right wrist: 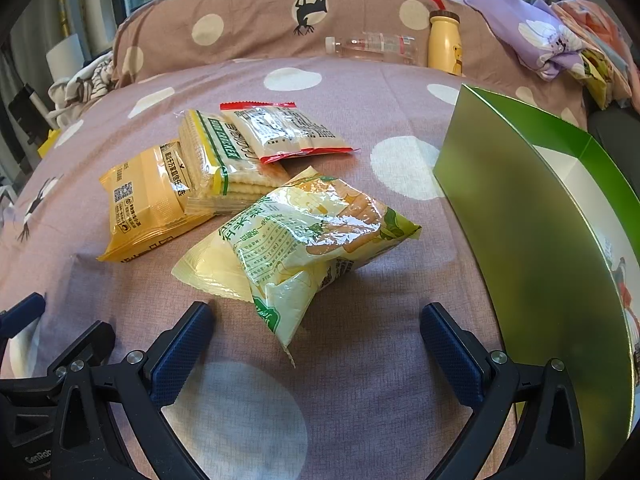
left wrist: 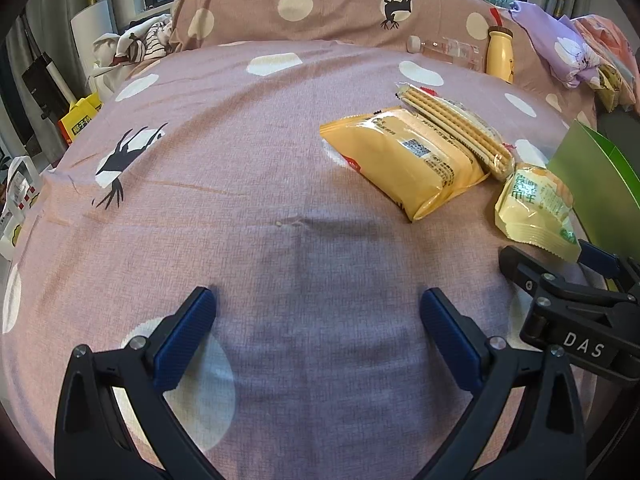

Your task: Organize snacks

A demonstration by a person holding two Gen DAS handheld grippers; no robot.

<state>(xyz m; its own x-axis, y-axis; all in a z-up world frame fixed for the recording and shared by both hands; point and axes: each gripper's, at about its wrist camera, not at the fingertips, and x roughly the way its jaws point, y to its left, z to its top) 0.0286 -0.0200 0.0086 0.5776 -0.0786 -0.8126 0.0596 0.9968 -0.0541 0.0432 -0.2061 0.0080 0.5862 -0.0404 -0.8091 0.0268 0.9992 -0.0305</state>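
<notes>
Several snack packs lie on a pink spotted bedsheet. An orange-yellow pack [right wrist: 148, 204] [left wrist: 404, 160] lies at the left, with a clear cracker pack [right wrist: 224, 164] [left wrist: 456, 128] leaning on it. Behind them is a red-edged white pack [right wrist: 284, 130]. Nearest is a pale yellow-green bag [right wrist: 304, 240] [left wrist: 536, 208]. My right gripper [right wrist: 316, 338] is open just short of that bag, whose lower corner lies between the fingers. My left gripper [left wrist: 318, 326] is open over bare sheet, left of the snacks. A green box [right wrist: 520, 216] [left wrist: 588, 168] stands open at the right.
A pillow [left wrist: 320, 8] in the same fabric lies across the back. A clear bottle [right wrist: 376, 46] and a yellow bottle [right wrist: 444, 40] lie against it. Crumpled purple cloth [right wrist: 548, 44] is at the back right. Clutter sits beyond the bed's left edge [left wrist: 80, 116].
</notes>
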